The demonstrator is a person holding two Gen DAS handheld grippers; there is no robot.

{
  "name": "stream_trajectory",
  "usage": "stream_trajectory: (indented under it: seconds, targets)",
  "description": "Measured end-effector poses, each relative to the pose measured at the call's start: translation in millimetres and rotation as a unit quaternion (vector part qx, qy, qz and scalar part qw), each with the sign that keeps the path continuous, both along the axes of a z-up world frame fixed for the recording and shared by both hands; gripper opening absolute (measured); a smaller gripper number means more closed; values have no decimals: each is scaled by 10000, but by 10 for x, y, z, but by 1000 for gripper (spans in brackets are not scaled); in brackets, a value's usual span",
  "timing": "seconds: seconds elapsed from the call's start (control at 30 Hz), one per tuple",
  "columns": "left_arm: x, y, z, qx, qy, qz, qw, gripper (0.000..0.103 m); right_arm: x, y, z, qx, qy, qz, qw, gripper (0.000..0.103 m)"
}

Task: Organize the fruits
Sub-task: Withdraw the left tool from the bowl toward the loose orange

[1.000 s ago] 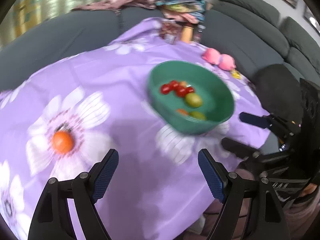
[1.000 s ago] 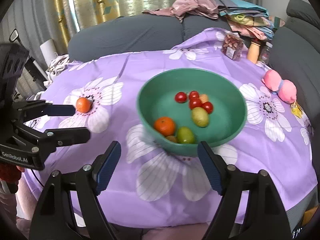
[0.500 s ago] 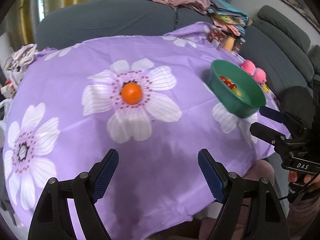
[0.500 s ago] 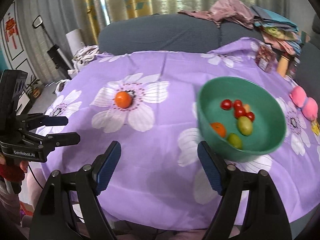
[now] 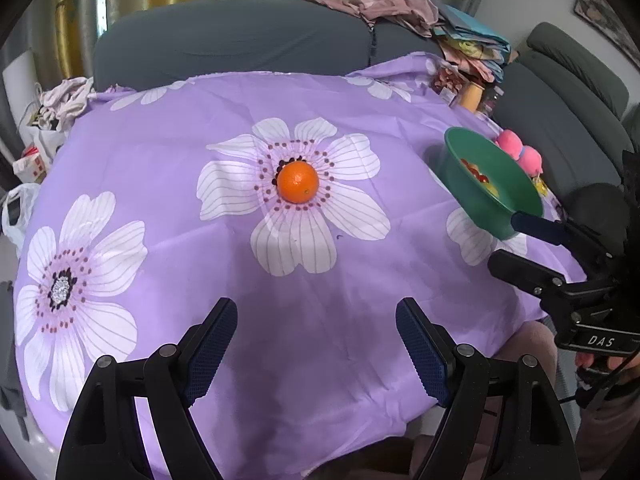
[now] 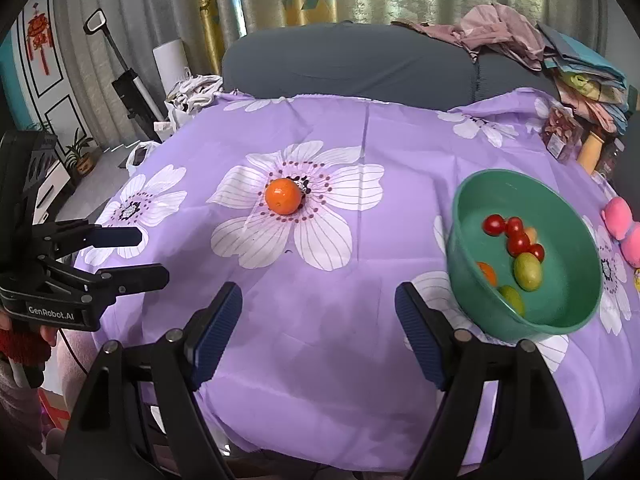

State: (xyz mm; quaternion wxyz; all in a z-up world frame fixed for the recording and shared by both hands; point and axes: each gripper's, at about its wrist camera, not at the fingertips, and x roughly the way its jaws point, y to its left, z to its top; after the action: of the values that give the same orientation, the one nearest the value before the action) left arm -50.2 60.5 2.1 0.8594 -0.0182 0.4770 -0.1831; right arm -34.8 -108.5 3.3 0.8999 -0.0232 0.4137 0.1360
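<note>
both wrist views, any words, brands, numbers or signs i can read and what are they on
"GenRobot.AI": white print on the body of the left gripper, seen in the right wrist view.
"DAS": white print on the body of the right gripper, seen in the left wrist view.
Red hanging ornament on the wall: any characters on it are too small to read.
Clear snack packet at the far table edge: its label is too blurred to read.

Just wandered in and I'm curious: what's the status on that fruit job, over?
Left gripper and right gripper: jaws open, empty. One orange alone on the purple cloth; other fruit in the green bowl. Nothing in the way.
</note>
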Motion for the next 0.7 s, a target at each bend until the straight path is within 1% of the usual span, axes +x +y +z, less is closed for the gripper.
stream_trajectory:
  seconds: [0.33,0.5,0.7]
  targets:
    - [109,124,-32,-201,85,124,9997,81,111,105,-46,-59,88,50,9999,80]
    - [128,131,-41,-187,103,124,9997,81,168,133,-71,-78,133,53,9999,80]
    - [244,148,-75,-115,141,121,9998,81,268,177,-128,-94,225,98,9997,80]
